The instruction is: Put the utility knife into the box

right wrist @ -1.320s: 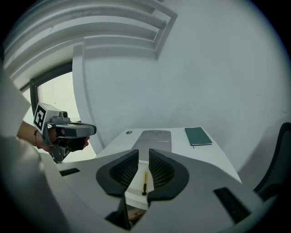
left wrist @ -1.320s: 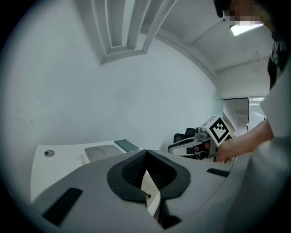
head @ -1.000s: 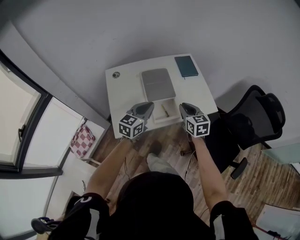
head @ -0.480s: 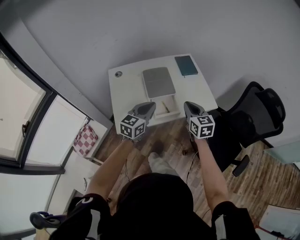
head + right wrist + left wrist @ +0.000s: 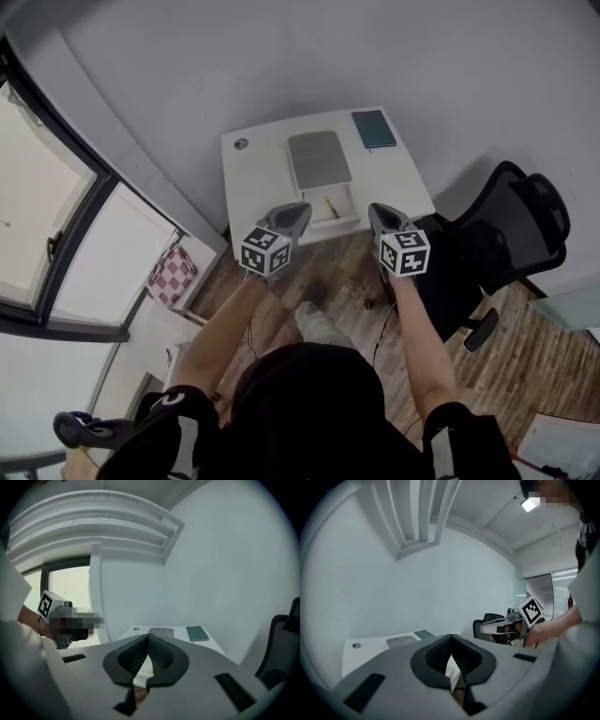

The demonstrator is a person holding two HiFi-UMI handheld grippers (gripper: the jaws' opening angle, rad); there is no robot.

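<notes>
The small rectangular bench (image 5: 251,183) was white, with a dark grey round grommet (image 5: 241,143). The flat rectangular lid (image 5: 319,159) was mid grey and the thin notebook (image 5: 374,129) a dark teal. The open shallow box (image 5: 331,219) was white, with a slim tan thing (image 5: 330,205) showing in it. The left gripper (image 5: 301,207) and right gripper (image 5: 375,209) had pale grey shells, and their marker cubes (image 5: 264,251) bore black-and-white square patterns. The ribbed fingers (image 5: 159,656) were black. The plank floor (image 5: 525,347) was streaked brown wood, the mesh office chair (image 5: 525,230) black, the folded cloth (image 5: 170,277) red-and-white checked, and the plain wall (image 5: 422,56) pale grey.
</notes>
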